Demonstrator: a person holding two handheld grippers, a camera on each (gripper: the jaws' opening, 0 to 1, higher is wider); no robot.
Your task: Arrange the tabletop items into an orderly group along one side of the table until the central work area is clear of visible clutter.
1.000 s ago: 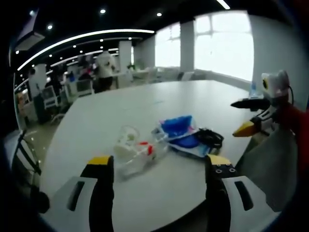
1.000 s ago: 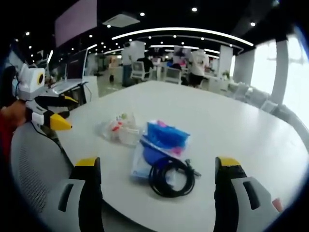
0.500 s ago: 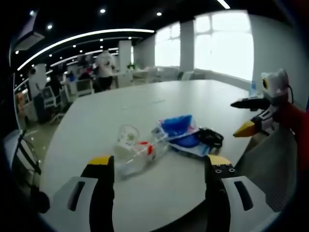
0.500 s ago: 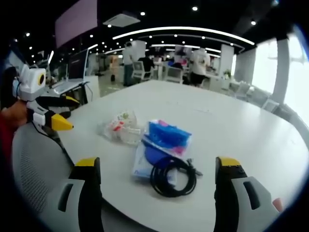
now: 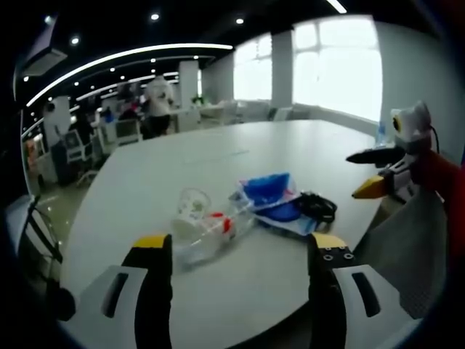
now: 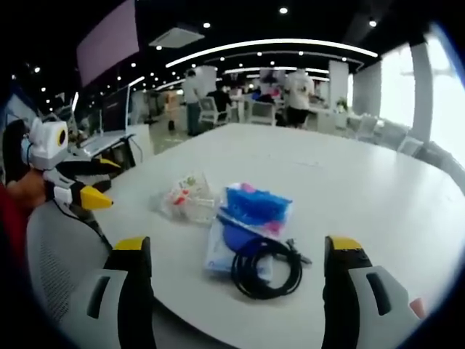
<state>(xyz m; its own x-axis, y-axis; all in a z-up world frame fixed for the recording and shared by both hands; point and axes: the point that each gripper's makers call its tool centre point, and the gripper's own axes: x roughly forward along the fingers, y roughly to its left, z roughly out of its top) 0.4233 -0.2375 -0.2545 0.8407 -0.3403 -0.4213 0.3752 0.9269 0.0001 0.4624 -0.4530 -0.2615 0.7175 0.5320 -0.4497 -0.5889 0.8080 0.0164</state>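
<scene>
A small heap of items lies near the front edge of a large white table [image 5: 218, 156] [image 6: 349, 182]. A clear plastic bag [image 5: 200, 227] [image 6: 185, 198] with red and white bits lies beside a blue packet [image 5: 267, 187] [image 6: 254, 206], which rests on a flat blue and white pouch [image 5: 285, 215] [image 6: 221, 243]. A coiled black cable [image 5: 316, 206] [image 6: 267, 267] lies on the pouch's other end. My left gripper [image 5: 236, 251] [image 6: 91, 182] is open, short of the clear bag. My right gripper [image 6: 236, 251] [image 5: 374, 173] is open just before the cable. Neither holds anything.
A grey mesh chair back [image 5: 407, 247] [image 6: 54, 262] stands at the table's edge between the two grippers. People and office chairs [image 5: 149, 109] [image 6: 283, 94] are far beyond the table. Bright windows [image 5: 334, 65] line one wall.
The right gripper view has shifted slightly, so that camera moved a little. In the left gripper view the right gripper has risen a touch. The items lie as before.
</scene>
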